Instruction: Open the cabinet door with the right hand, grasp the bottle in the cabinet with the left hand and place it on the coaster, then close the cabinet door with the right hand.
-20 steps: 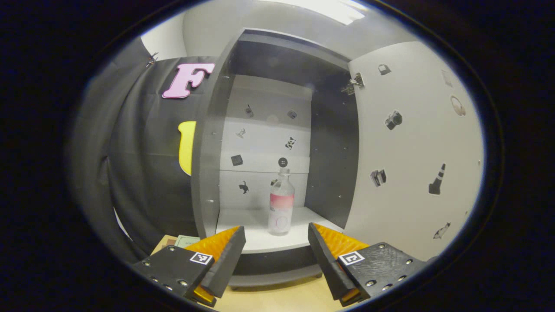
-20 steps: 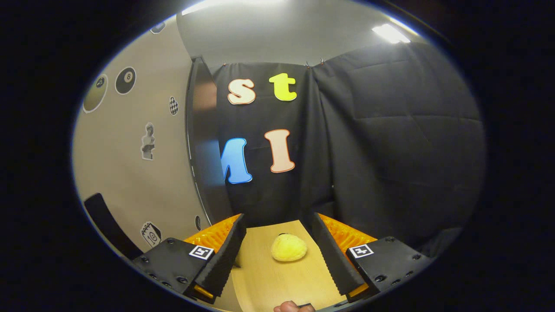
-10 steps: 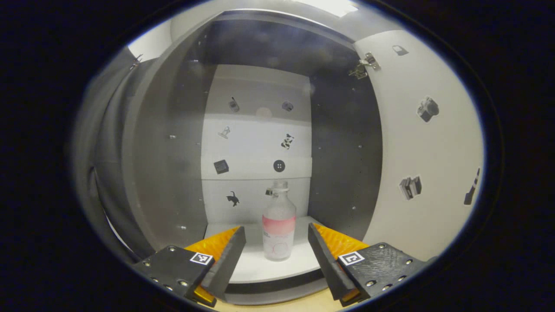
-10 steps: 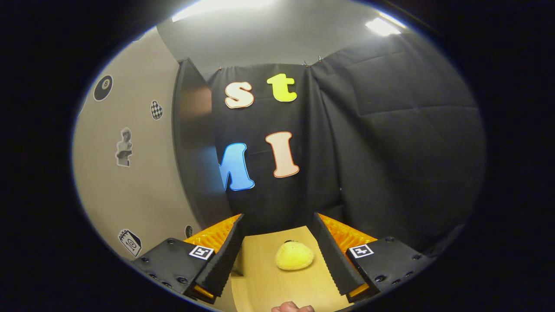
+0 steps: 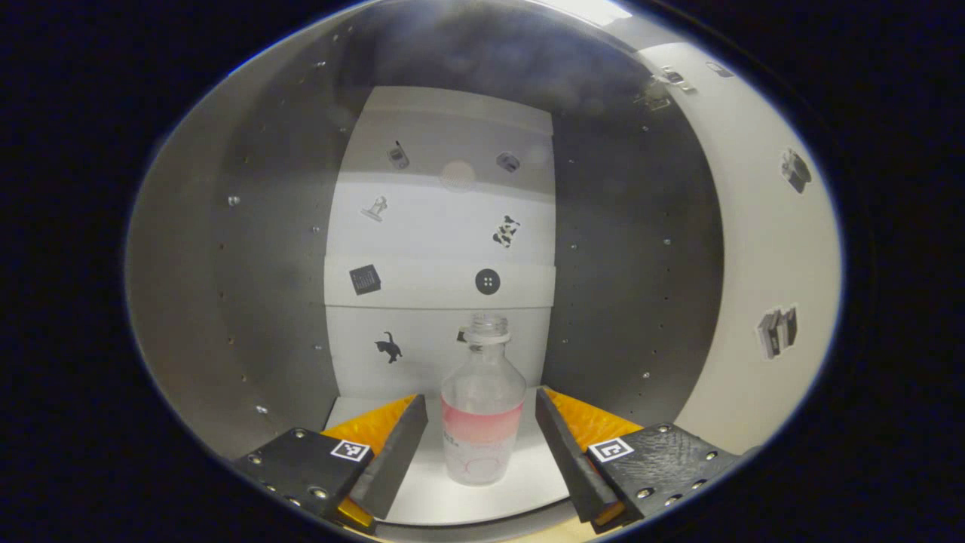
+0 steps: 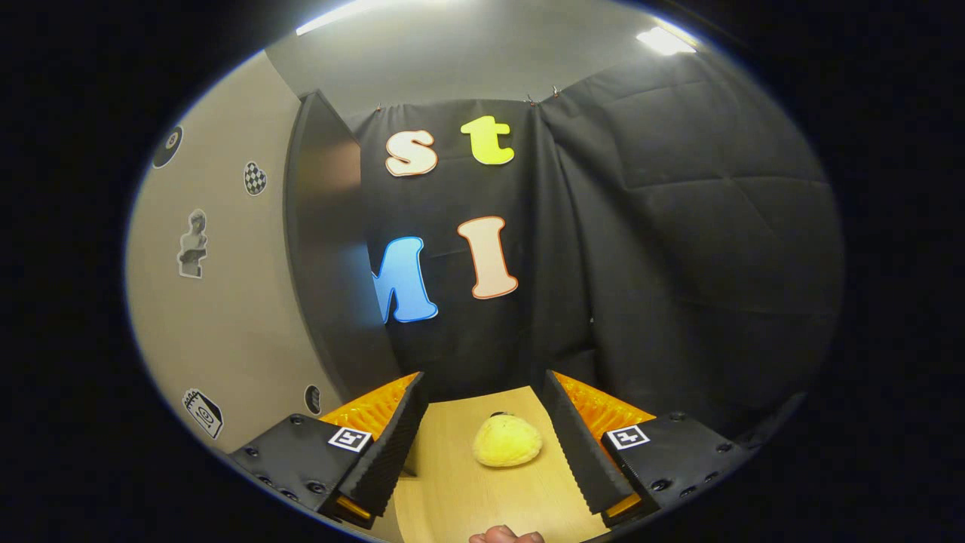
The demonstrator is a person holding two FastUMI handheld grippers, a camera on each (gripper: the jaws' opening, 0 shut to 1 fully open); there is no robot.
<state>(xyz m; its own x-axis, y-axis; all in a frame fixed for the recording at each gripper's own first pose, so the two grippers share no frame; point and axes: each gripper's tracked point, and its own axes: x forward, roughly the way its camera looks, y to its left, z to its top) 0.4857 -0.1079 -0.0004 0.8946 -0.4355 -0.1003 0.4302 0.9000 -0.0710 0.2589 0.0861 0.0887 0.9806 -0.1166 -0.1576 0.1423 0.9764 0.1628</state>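
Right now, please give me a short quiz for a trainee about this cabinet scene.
1. True or false: the left gripper is shut on the bottle.
2. Where does the bottle stand? A) on the table B) on the cabinet floor C) on a coaster
3. Fill in: the yellow thing on the table lies ahead of the ____ gripper.

Key: 1. False: the fingers stand open, either side of the bottle. 2. B. 3. right.

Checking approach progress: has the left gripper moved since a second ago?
Yes. The left gripper went forward into the cabinet; its open fingers now flank the bottle.
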